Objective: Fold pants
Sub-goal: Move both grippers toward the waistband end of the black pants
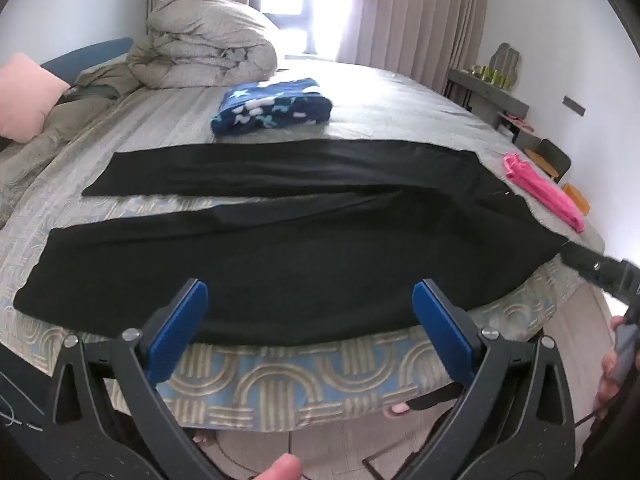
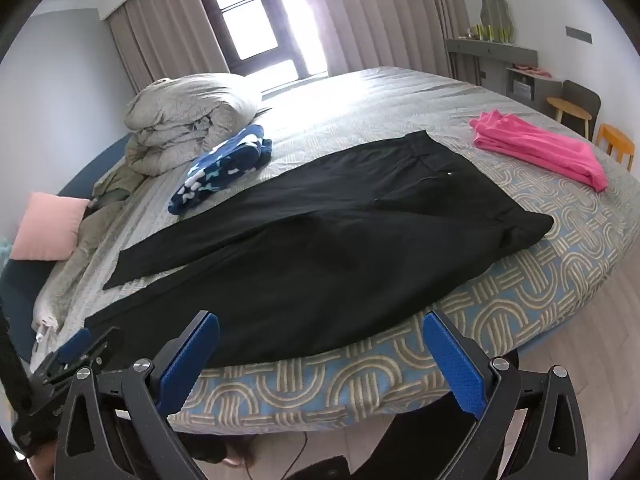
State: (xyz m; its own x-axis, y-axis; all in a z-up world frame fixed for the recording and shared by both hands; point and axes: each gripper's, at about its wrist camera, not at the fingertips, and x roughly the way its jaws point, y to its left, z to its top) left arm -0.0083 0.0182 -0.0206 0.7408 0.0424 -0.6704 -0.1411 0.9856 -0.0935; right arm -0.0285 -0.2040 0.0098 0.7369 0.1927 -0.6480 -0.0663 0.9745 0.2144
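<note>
both grippers, left gripper (image 1: pixel 310 300) and right gripper (image 2: pixel 320 332), tilt down, jaws wide, over pants (image 1: pixel 260 264).

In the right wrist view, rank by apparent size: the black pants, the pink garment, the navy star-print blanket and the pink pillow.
1. black pants, by far the largest.
2. pink garment.
3. navy star-print blanket, close to the pink garment, so that order is unsure.
4. pink pillow, smallest; fisheye edge distortion may shrink it.

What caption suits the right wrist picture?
Open right gripper hovers near black pants spread flat on the bed.
</note>
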